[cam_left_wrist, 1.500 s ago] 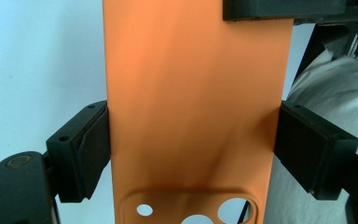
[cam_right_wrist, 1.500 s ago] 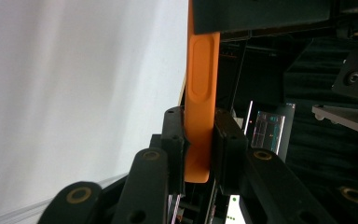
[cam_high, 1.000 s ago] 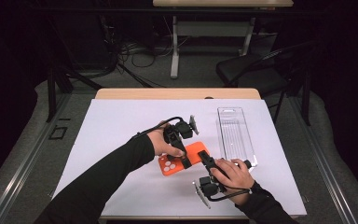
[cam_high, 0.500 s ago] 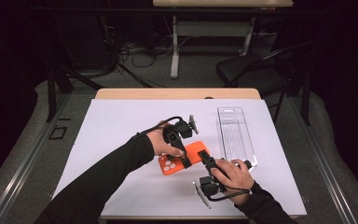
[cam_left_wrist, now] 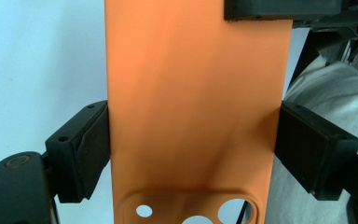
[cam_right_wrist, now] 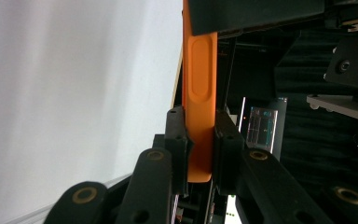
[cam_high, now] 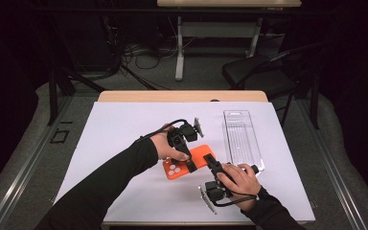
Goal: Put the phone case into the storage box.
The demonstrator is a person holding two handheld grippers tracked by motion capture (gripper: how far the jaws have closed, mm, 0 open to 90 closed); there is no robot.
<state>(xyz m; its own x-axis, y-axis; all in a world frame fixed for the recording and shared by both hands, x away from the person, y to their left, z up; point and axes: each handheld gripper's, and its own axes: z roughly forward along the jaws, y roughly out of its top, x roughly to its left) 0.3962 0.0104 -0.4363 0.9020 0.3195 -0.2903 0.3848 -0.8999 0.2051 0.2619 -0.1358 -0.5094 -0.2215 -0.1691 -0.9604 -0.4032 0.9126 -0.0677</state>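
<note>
Over the white-covered bench (cam_high: 124, 124), the left gripper (cam_high: 190, 164) spanned the orange phone case (cam_high: 199, 156) across its width with jaws wide, the right gripper (cam_high: 212, 162) pinched its three-o'clock end nearly shut, apparently mid-handover, requiring one release next.

The room is dark, and light falls mainly on the white sheet (cam_high: 124, 129) that covers a wooden table (cam_high: 182, 96), whose pale edge shows along the far side. Beyond the table a grey floor (cam_high: 139, 79) carries a tangle of black cables (cam_high: 134, 52), the white leg of a second desk (cam_high: 179, 48) and a black chair (cam_high: 263, 76) at the right. Pale strips (cam_high: 24, 163) run along the floor on both sides of the table.
</note>
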